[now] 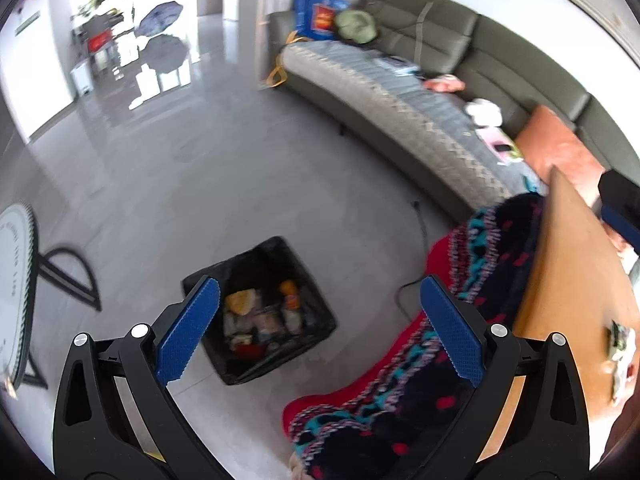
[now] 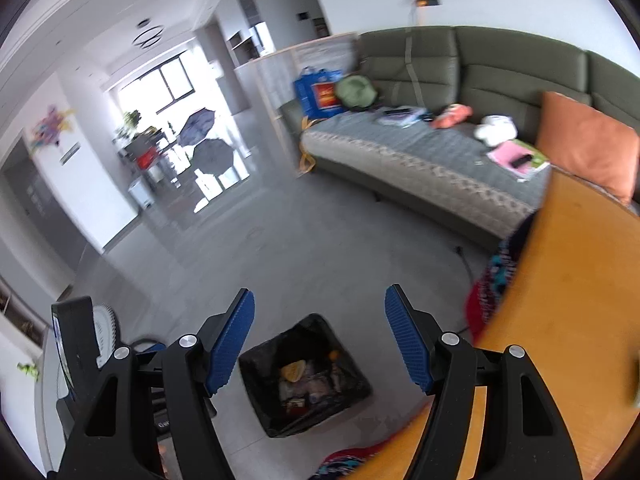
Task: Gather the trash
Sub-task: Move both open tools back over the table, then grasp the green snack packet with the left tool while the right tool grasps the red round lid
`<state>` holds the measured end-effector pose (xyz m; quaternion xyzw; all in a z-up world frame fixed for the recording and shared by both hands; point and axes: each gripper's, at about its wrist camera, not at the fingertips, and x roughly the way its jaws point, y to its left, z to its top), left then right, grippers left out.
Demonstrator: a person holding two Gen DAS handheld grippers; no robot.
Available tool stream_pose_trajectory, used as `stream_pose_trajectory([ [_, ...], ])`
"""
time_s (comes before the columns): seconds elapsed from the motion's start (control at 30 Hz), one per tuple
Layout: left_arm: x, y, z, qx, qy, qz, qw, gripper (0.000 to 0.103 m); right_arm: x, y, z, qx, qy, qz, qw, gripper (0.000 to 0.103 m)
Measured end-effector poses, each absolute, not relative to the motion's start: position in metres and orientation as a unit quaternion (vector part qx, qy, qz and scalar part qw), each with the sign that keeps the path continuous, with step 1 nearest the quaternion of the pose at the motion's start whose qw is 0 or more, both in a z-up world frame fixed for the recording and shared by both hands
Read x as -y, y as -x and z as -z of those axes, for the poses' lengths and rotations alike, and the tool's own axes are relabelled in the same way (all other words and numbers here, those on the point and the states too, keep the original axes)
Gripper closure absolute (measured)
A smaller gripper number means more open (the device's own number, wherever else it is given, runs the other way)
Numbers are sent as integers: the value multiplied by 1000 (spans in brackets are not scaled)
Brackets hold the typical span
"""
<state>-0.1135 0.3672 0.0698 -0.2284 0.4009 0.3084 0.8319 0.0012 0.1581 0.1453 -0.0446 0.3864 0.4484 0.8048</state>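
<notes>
Both grippers empty above the bin — a piece looks just dropped, the next one not yet sought.

The square bin lined with a black plastic bag (image 1: pixel 260 312) stands on the pale grey tiled floor (image 1: pixel 200 168), already holding a heap of wrappers and small bottles; in both wrist views it lies below and between the blue pads. The left gripper (image 1: pixel 320 330) has its fingers spread wide with nothing between them, and the right gripper (image 2: pixel 320 340) is likewise spread and empty. Beside the bin runs the orange-brown wooden tabletop (image 1: pixel 572 280), with a red, navy and teal knitted blanket (image 1: pixel 472 280) hanging at its edge. Small crumpled scraps (image 1: pixel 622 344) lie near the table's right rim — probably the next trash. The next move, I judge, calls for swinging a gripper toward the table and closing on a scrap there.
</notes>
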Motion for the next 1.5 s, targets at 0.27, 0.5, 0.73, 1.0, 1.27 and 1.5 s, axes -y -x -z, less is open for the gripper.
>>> stream_pose_trajectory([
  [0.27, -278, 58, -84, -405, 183, -231, 865, 6, -54, -38, -153, -379, 13, -383, 842, 34],
  [0.5, -195, 19, -85, -419, 150, -159, 881, 6, 34, -62, -145, -382, -6, -325, 865, 34],
  [0.73, -118, -17, -80, -434, 119, -87, 889, 6, 123, -81, -130, -388, -18, -259, 884, 34],
  [1.0, -36, -65, -70, -457, 80, -17, 886, 6, 224, -112, -107, -403, -53, -170, 898, 34],
  [1.27, 29, -105, -60, -475, 23, 44, 878, 6, 310, -148, -80, -419, -90, -84, 899, 34],
  [1.5, 61, -140, -51, -485, -30, 96, 869, 6, 356, -179, -50, -441, -111, -13, 890, 34],
])
